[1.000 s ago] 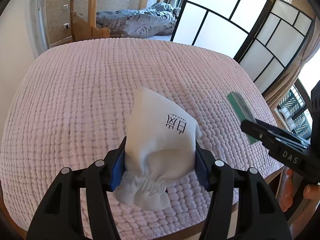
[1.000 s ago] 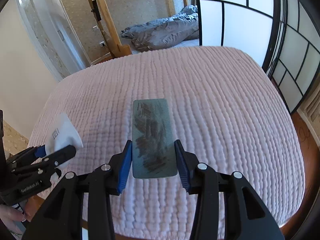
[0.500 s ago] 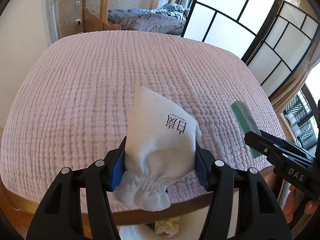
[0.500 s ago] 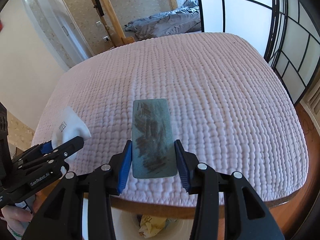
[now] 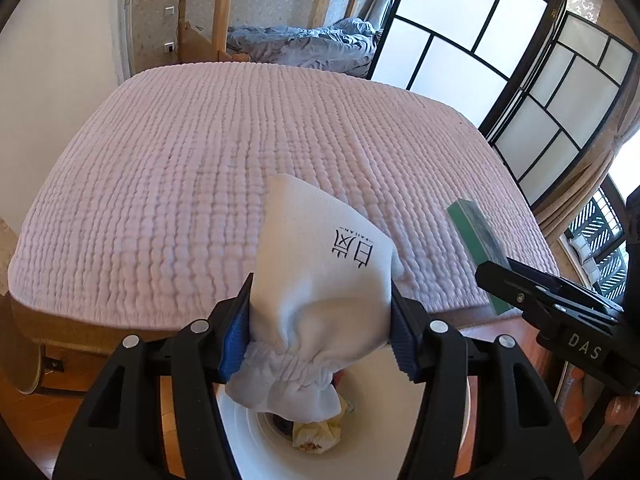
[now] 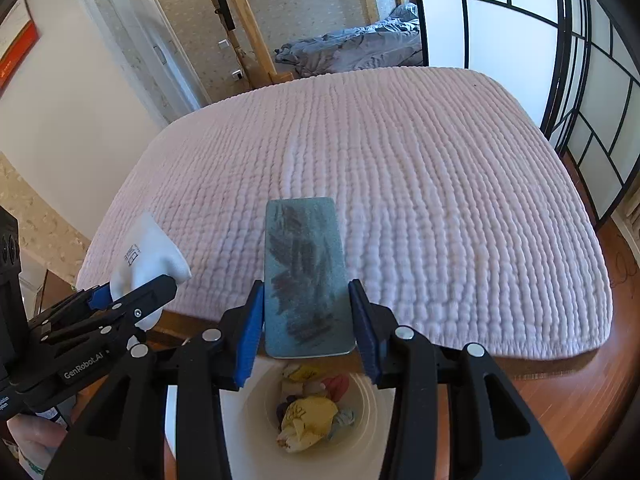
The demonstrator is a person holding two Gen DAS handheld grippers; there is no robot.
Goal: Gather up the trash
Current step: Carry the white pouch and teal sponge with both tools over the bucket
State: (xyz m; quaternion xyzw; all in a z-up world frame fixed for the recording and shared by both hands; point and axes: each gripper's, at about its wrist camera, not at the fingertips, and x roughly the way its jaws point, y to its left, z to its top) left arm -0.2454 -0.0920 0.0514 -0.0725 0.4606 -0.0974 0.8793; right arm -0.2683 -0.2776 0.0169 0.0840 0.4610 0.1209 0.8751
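We see a soft white cloth pouch [image 5: 320,280] with a gathered hem and a rough, matt grey-green abrasive block [image 6: 306,276]. Beyond them lie a knobbly pink quilted bedspread [image 6: 440,184] and a smooth white plastic bin [image 6: 372,400].

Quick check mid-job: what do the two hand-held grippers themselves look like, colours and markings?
Both are matte black plastic frames with blue ribbed finger pads and round silver screws. The left hand-held gripper shows white "GenRobot.AI" lettering on its side in the right wrist view; the right hand-held gripper carries a white "DAS" label. No cables visible.
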